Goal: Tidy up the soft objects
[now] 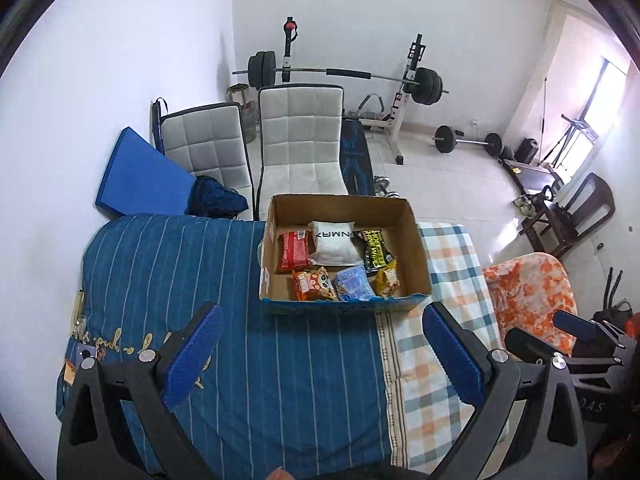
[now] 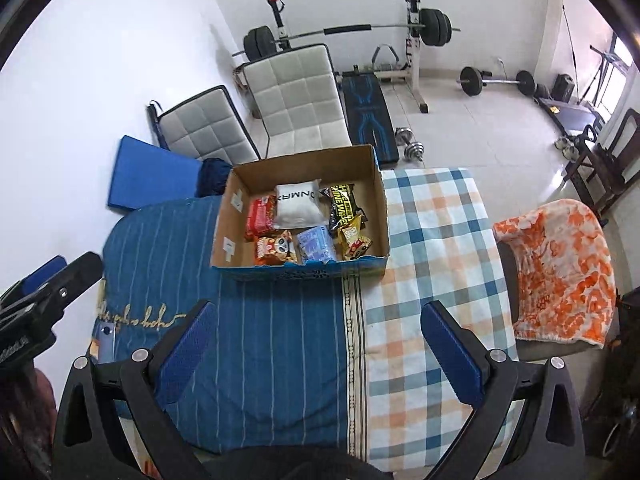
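Hovering above the near part of the bed (image 1: pixel 280 360), the left tongs (image 1: pixel 322 344) are spread wide with nothing between the blue pads (image 1: pixel 192 356); the right tongs (image 2: pixel 318 342) hang the same way, spread and empty. A cardboard box (image 1: pixel 418 248) sits at the bed's far edge, straddling the seam between the blue striped cover (image 2: pixel 240 340) and the checked sheet (image 2: pixel 432 248). Inside lie the soft packets: a white pillow pack (image 1: pixel 334 242) at the back, a red packet (image 1: pixel 294 250) touching its left side, a black-and-yellow packet (image 1: pixel 374 250) to its right, and along the near wall an orange snack bag (image 1: pixel 314 284), a light blue pack (image 1: pixel 354 286) and a yellow bag (image 1: pixel 386 278).
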The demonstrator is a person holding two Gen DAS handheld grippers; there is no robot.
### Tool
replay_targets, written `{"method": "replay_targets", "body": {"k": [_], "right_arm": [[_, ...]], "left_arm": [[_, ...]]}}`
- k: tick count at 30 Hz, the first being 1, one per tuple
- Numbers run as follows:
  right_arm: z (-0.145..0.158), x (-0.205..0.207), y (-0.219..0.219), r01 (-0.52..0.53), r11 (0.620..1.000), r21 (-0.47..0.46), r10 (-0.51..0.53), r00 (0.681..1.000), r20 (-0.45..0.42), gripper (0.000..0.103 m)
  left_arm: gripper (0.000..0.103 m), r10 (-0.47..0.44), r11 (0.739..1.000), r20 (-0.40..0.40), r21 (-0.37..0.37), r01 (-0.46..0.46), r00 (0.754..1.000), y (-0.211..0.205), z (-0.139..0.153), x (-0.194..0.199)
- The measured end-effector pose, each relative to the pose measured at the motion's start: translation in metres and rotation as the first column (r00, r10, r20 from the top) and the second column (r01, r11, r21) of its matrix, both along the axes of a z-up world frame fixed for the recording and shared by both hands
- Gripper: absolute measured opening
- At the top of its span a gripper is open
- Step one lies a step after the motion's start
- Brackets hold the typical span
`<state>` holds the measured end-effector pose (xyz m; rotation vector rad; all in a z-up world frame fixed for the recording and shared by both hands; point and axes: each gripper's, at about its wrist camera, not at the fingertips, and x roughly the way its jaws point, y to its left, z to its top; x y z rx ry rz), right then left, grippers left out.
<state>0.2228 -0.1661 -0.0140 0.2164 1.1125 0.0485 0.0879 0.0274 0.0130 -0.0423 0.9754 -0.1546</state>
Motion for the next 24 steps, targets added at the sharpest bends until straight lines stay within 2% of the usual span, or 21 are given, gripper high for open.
{"method": "replay_targets", "body": {"k": [9,20,24], "right_arm": [[0.039,-0.04,0.01,-0.028,1.0,-0.011,0.028,0.998,0.052,0.103],[0.053,-0.033,0.004,0.025,0.997,-0.075,-0.016,0.993,0.12,0.103],[0.053,-0.027,0.003,0.021,0.998,-0.053,-0.015,0.993,0.119,0.103]], "left_arm": [[0.102,0.006,1.0,0.033,0.011,-0.006,0.999,0.002,0.015,-0.015],[0.103,0.031,0.999,0.085,0.02,-0.033,0.996,0.0,0.019,-0.02],[0.103,0.04,0.999,0.112,0.019,-0.042,0.993,0.0,0.024,-0.022]]}}
